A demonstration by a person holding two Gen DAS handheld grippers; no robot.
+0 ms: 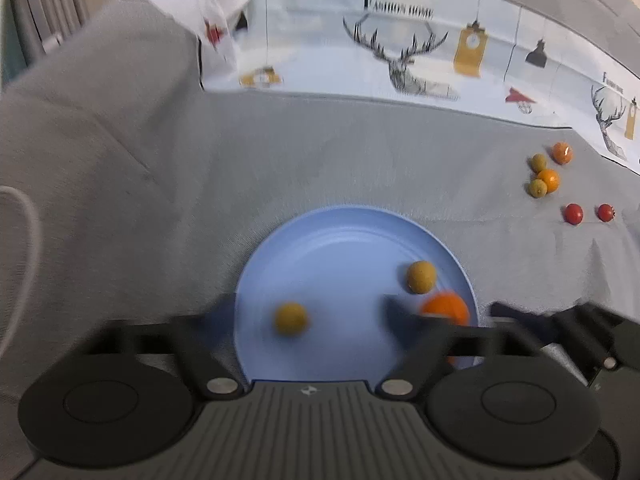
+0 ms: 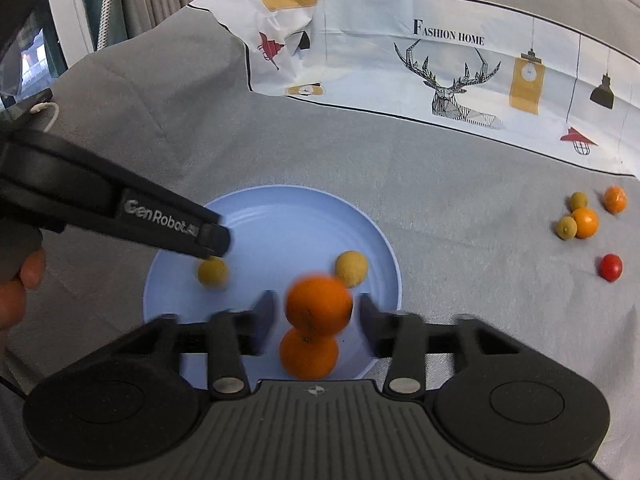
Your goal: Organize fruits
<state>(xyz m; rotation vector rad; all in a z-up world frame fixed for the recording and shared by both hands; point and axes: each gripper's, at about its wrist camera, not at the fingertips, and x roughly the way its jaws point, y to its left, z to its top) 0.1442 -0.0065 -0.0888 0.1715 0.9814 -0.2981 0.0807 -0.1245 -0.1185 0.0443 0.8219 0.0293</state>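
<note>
Both grippers are matte black plastic. The right gripper (image 2: 316, 312) has a ribbed grey body with a small compass-like emblem, two round black discs flanking it, and silver rivets. The left gripper (image 2: 216, 242) bears white "GenRobot.AI" lettering.

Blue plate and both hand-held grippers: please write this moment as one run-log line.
left hand-held gripper: open, empty | right hand-held gripper: open around orange | blue plate: four fruits | cloth: more fruits
</note>
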